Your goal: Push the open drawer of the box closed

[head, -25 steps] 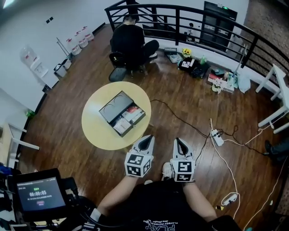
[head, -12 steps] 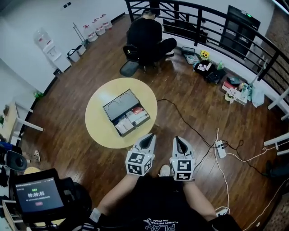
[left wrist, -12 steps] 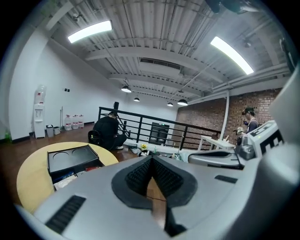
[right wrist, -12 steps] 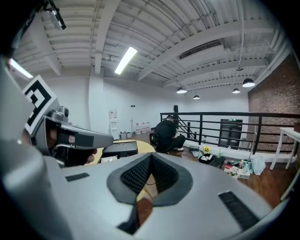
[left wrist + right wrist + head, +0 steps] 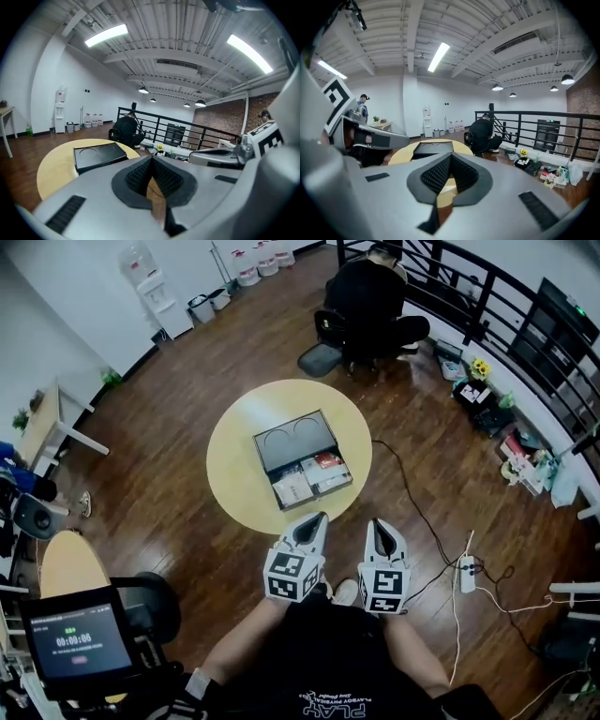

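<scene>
A black box point(image 5: 292, 440) rests on a round yellow table point(image 5: 234, 460). Its drawer point(image 5: 310, 481) is pulled out toward me and holds several small packets. My left gripper point(image 5: 316, 518) and right gripper point(image 5: 378, 525) hover side by side just off the table's near edge, apart from the drawer. Both are shut with nothing between the pads. In the left gripper view the box point(image 5: 97, 156) lies ahead and to the left of the shut left gripper point(image 5: 151, 165). In the right gripper view the box point(image 5: 433, 148) sits straight ahead beyond the right gripper point(image 5: 449, 162).
A person in black point(image 5: 373, 294) sits on the floor beyond the table. A cable and power strip point(image 5: 467, 574) lie on the wood floor to the right. A small round table point(image 5: 68, 563) and a screen point(image 5: 69, 643) are at the lower left. A railing point(image 5: 525, 306) runs at the back right.
The table and box have shifted right and nearer in the head view, and the room has slid past. Both grippers keep the same shut pose side by side.
</scene>
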### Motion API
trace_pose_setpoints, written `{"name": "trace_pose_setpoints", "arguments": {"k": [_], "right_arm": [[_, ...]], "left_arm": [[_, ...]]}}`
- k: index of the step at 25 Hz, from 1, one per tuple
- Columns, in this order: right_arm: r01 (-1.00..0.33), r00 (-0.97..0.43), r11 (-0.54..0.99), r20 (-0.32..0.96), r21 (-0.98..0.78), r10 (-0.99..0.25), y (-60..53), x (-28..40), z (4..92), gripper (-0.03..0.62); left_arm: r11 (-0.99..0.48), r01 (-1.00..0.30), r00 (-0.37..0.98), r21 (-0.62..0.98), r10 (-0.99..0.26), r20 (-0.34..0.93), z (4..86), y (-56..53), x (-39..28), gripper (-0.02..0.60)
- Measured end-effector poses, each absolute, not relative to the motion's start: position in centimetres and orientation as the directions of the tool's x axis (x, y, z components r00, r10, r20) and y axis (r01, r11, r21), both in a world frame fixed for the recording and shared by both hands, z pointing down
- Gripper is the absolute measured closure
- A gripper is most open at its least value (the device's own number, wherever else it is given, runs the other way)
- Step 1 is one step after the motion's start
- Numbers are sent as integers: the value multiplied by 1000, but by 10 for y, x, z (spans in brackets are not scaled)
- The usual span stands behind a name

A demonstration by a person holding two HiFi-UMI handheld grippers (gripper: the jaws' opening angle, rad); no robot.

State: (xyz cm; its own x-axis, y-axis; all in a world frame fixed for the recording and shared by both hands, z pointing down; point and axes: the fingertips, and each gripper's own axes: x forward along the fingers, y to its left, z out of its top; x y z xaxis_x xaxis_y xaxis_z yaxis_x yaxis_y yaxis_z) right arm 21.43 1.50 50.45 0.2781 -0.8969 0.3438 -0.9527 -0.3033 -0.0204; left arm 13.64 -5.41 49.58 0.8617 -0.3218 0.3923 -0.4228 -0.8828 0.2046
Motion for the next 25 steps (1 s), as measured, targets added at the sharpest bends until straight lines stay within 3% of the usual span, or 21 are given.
{"name": "trace_pose_setpoints", "arguments": {"k": [15, 25], "right_arm": [[-991, 126, -135, 418, 9, -899, -127, 168, 524, 597], [-991, 123, -130, 454, 14, -883, -123, 167, 534, 597]], "left_arm": [[-766, -590, 774, 254, -447, 449, 537, -181, 64, 584], [-732, -637, 733, 243, -477, 486, 545, -187, 54, 584]]}}
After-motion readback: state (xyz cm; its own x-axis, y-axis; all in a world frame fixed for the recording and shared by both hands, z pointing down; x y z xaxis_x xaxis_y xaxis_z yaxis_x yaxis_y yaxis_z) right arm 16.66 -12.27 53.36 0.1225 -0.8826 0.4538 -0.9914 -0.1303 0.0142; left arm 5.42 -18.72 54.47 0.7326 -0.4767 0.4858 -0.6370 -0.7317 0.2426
